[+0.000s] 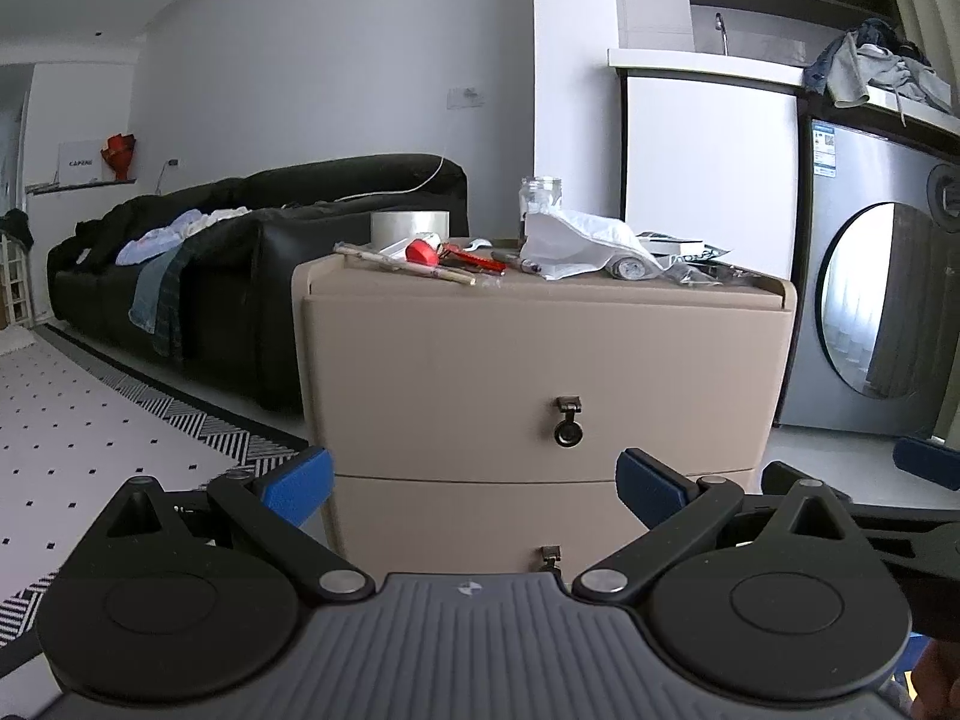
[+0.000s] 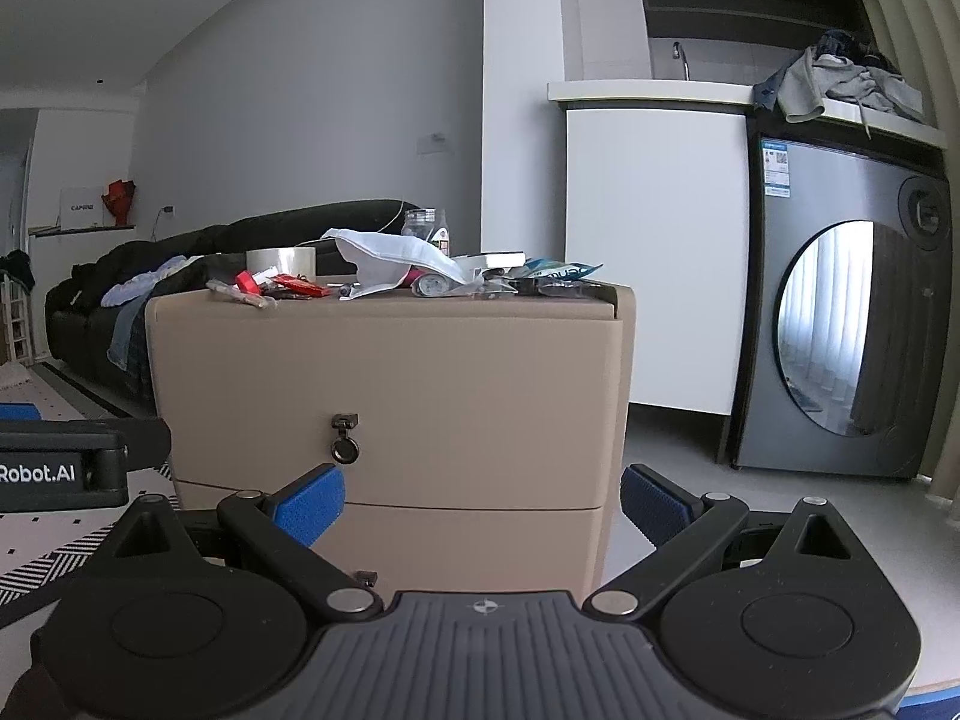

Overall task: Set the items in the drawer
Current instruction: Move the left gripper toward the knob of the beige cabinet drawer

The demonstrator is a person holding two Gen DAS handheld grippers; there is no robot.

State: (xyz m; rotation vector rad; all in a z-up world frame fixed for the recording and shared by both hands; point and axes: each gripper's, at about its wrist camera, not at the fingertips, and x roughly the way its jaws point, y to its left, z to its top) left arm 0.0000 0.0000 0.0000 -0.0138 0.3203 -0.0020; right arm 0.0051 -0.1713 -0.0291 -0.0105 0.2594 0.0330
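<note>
Drawer [image 1: 540, 378] closed, clutter [image 1: 576, 240] on top

1. A home living area: black sofa [image 1: 252, 252] strewn with clothes, patterned rug [image 1: 90, 420].
2. Laundry corner: washing machine [image 1: 870, 300], sink tap [image 1: 722, 30], heaped clothes [image 1: 870, 69].

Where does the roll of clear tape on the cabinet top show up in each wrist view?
Left wrist: the roll of clear tape stands at the back left of the cabinet top, above centre, behind the red item.
Right wrist: the tape sits left of centre, again at the top's left end.
Shared landmark: the upper drawer's ring pull, below the tape in both views.
</note>
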